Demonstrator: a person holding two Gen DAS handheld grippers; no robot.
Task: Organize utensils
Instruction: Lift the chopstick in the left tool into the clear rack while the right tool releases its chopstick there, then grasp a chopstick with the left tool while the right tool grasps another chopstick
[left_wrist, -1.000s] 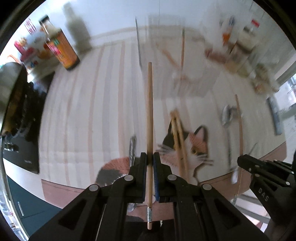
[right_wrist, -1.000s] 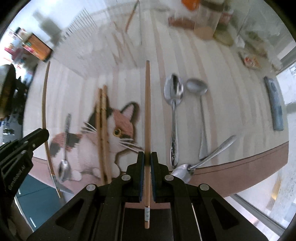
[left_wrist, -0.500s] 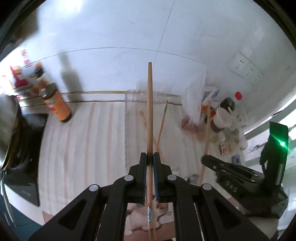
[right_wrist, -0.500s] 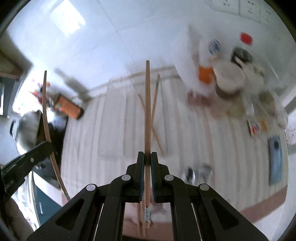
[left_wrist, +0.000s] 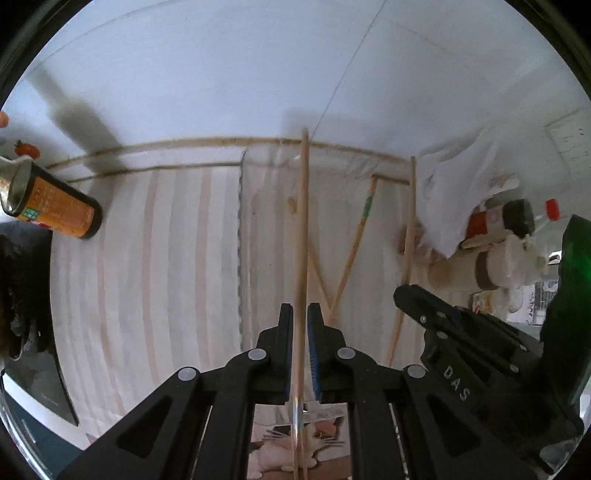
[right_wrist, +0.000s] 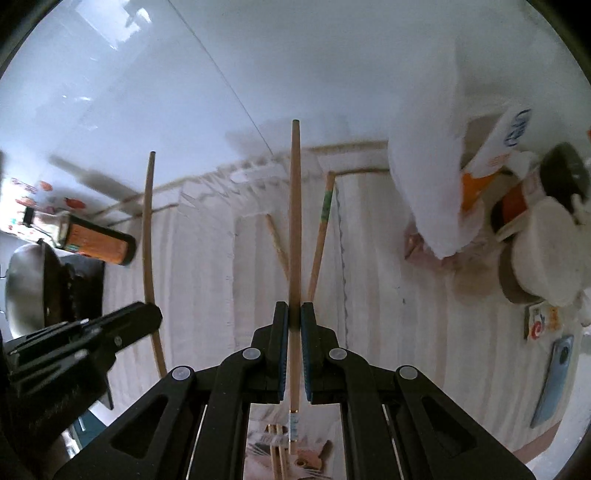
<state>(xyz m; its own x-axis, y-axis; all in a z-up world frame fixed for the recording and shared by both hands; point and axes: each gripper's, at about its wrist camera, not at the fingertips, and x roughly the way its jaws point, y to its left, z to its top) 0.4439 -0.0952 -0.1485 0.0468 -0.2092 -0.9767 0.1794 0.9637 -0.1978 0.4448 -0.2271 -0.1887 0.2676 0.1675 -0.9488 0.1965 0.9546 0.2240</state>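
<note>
My left gripper (left_wrist: 300, 314) is shut on a wooden chopstick (left_wrist: 302, 221) that points toward the far wall. My right gripper (right_wrist: 293, 312) is shut on a second wooden chopstick (right_wrist: 294, 221), also pointing away. Both hover over a clear plastic organizer tray (left_wrist: 258, 177) at the back of the counter; the tray (right_wrist: 251, 229) holds two crossed chopsticks, one with a green band (left_wrist: 364, 214), also in the right wrist view (right_wrist: 324, 206). The right gripper body (left_wrist: 461, 343) and its chopstick (left_wrist: 408, 240) show in the left view; the left gripper body (right_wrist: 81, 339) shows in the right view.
An orange-labelled jar (left_wrist: 55, 210) stands at left beside a dark stove (left_wrist: 22, 295). A white plastic bag (right_wrist: 424, 166), jars and bottles (right_wrist: 535, 251) crowd the right. A phone (right_wrist: 554, 384) lies at the right edge. The cat placemat (right_wrist: 295, 458) lies below the grippers.
Both grippers carried their chopsticks up from the cat placemat and forward over the clear tray. The spoons on the mat have dropped out of view.
</note>
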